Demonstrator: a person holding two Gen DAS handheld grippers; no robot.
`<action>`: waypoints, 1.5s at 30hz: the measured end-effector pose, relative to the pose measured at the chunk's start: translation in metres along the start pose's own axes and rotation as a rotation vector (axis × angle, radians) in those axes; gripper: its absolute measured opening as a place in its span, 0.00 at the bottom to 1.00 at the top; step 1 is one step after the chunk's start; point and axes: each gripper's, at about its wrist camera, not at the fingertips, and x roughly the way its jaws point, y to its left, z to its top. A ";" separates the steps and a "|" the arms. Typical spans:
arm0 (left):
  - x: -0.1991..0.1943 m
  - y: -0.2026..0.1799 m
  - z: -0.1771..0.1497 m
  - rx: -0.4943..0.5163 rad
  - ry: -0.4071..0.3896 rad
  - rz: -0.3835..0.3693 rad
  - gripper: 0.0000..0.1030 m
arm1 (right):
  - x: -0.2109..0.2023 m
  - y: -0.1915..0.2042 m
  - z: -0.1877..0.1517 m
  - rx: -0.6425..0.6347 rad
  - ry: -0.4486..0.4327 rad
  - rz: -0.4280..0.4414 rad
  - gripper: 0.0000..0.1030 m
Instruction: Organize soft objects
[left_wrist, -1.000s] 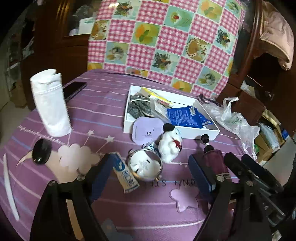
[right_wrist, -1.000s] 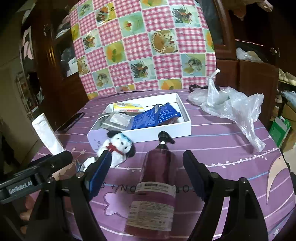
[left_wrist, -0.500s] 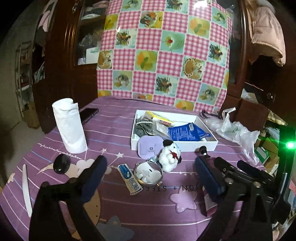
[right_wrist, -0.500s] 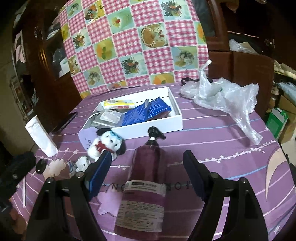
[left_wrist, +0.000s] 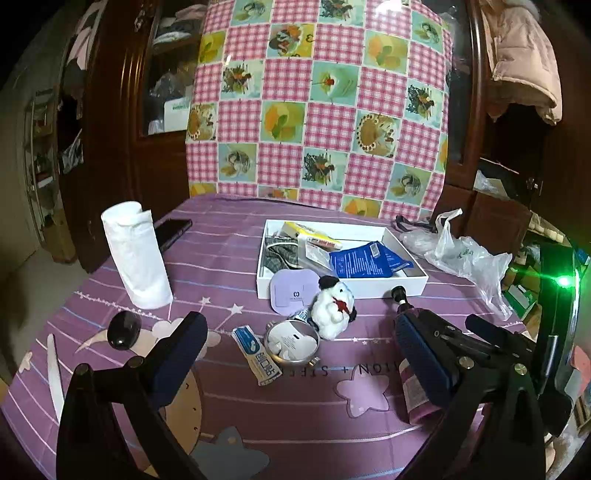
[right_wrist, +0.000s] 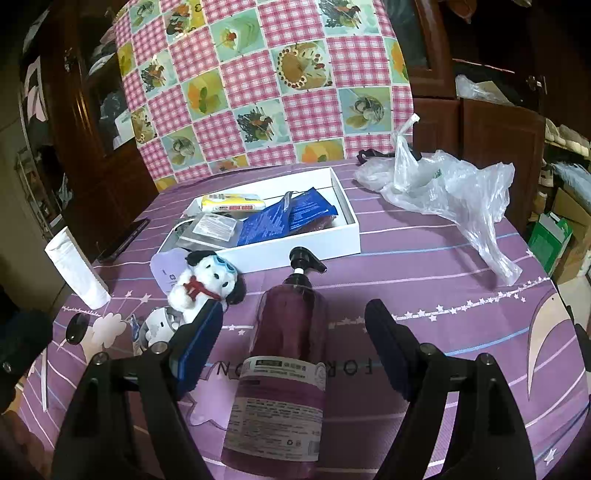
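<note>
A white plush dog with black ears and a red scarf sits on the purple tablecloth, just in front of the white box. My left gripper hangs open and wide above the cloth, short of the dog, with nothing between its fingers. A dark purple pump bottle lies on its side. My right gripper is open astride it, and a gap shows between each pad and the bottle.
The box holds blue packets, a yellow pack and grey cloth. Near the dog lie a lilac pad, a round tin and a blue tube. A paper roll and phone stand left, a plastic bag right.
My left gripper has drawn back and up from the tin and dog, and its jaws have spread wider. The right gripper has stayed over the bottle.
</note>
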 end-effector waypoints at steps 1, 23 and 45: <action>0.000 -0.001 0.000 0.007 -0.002 0.001 1.00 | 0.000 0.001 0.000 -0.003 -0.002 0.000 0.77; 0.073 0.031 -0.010 -0.057 0.229 -0.130 0.99 | -0.006 0.022 0.009 -0.015 0.003 0.032 0.77; 0.085 0.059 0.007 -0.046 0.218 -0.226 0.65 | 0.007 0.042 0.013 -0.021 0.081 0.114 0.77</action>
